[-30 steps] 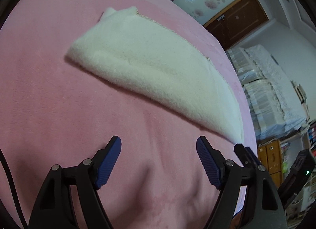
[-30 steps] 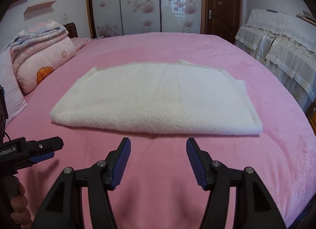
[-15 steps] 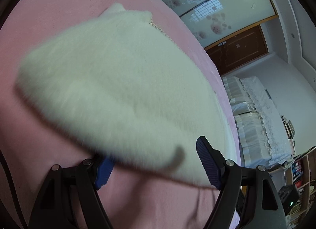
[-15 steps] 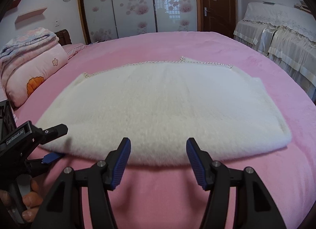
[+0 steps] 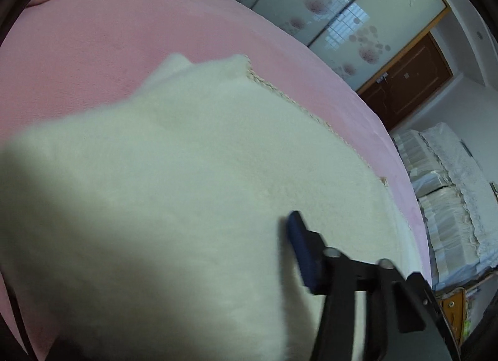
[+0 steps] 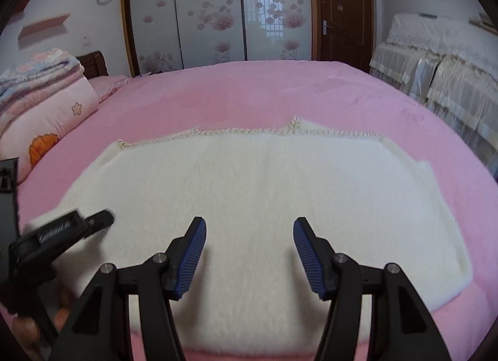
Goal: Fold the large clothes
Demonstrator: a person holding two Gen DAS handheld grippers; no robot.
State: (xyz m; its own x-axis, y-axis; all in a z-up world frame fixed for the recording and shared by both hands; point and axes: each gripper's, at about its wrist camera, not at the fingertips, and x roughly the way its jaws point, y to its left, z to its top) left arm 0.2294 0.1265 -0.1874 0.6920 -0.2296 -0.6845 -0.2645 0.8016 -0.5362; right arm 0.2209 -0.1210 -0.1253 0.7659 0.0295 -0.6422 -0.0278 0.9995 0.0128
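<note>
A white fleece garment [image 6: 264,193] lies folded flat on the pink bed [image 6: 280,90], its crocheted trim along the far edge. My right gripper [image 6: 249,249] is open and hovers over the garment's near edge. In the left wrist view the garment [image 5: 186,190] fills the frame. Only one blue-padded finger [image 5: 300,252] of my left gripper shows, resting on the fleece; the other finger is hidden under the fabric at the garment's left end. The left gripper also shows in the right wrist view [image 6: 93,221] at that left end.
Folded quilts and a pink pillow [image 6: 40,103] sit at the bed's left. A sliding wardrobe [image 6: 211,9] and a brown door [image 6: 342,9] stand behind. Lace-covered furniture [image 6: 442,62] stands to the right of the bed.
Both grippers have moved forward from the bare bedspread onto the garment. The left gripper has pushed into the garment's left end, and the fabric now covers one of its fingers.
</note>
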